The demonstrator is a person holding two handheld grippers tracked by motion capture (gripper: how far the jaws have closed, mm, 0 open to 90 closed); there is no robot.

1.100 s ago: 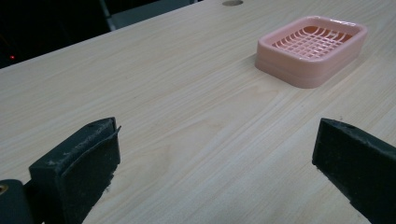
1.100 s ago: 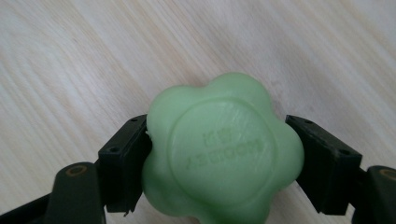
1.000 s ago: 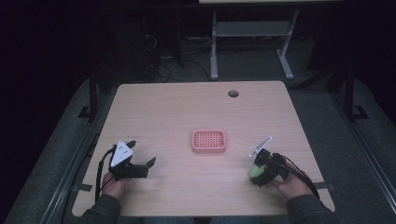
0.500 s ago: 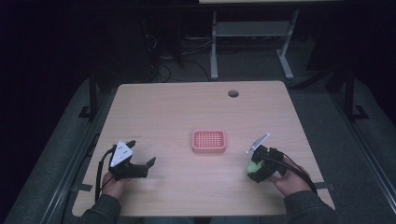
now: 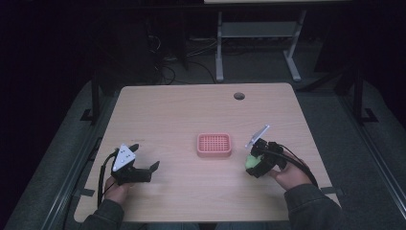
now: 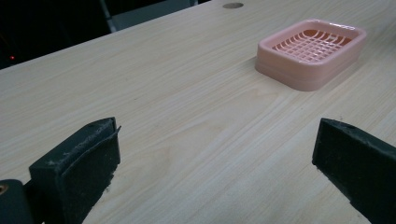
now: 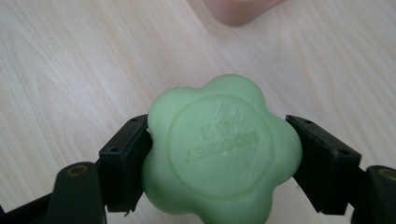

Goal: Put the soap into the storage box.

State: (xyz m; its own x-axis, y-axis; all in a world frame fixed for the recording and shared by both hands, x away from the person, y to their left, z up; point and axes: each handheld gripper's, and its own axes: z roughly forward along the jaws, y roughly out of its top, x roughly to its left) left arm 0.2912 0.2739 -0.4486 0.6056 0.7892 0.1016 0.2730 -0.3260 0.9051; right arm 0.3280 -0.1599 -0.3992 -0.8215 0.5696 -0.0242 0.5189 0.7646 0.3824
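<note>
We see a counter [image 6: 177,116] of pale wood-look laminate, smooth and matt, with fine straight grain. The pink soap dish [image 6: 310,52] looks like moulded plastic, smooth with a soft sheen, its floor a grid of slots. The green soap [image 7: 222,147] has a waxy, faintly glossy surface, with raised lettering pressed into its flower-shaped face. Our right gripper [image 7: 219,154] has matt black plastic fingers [image 7: 123,161] with small screw holes. Those of the left gripper [image 6: 215,182] carry rough, slightly frayed black pads [image 6: 100,163].
</note>
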